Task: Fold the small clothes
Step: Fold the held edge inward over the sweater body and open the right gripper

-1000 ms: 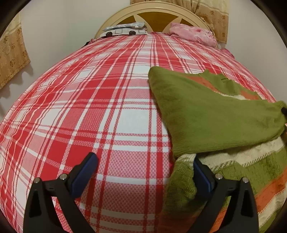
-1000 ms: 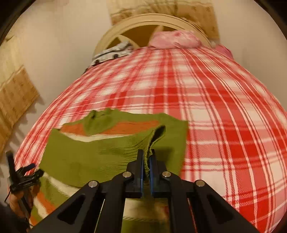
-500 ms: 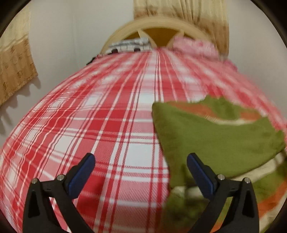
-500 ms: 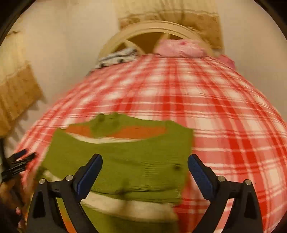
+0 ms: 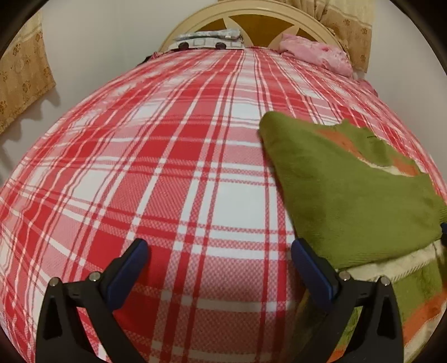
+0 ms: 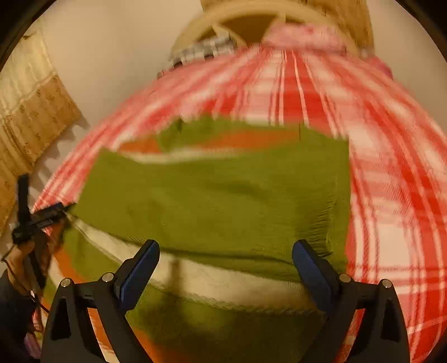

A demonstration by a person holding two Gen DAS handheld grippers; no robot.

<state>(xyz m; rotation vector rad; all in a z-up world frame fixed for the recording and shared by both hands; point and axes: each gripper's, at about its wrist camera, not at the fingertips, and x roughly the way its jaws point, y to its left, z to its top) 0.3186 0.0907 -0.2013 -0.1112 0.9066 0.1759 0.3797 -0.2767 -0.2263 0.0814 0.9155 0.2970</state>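
A small green knit sweater (image 5: 352,201) with orange and cream stripes lies on the red plaid bed, a green panel folded over its body. It fills the middle of the blurred right wrist view (image 6: 218,201). My left gripper (image 5: 218,270) is open and empty over bare bedspread, just left of the sweater's left edge. My right gripper (image 6: 226,268) is open and empty above the sweater's lower part. The left gripper also shows at the left edge of the right wrist view (image 6: 36,217).
The red and white plaid bedspread (image 5: 167,167) covers the bed. A cream headboard (image 5: 251,11) stands at the far end with a pink cloth (image 5: 315,53) and a grey patterned item (image 5: 209,37). Curtains (image 5: 22,75) hang on the left wall.
My right gripper let go of the sweater's green edge and opened; the panel now lies flat. The right gripper moved over the sweater. My left gripper stayed open and shifted slightly left.
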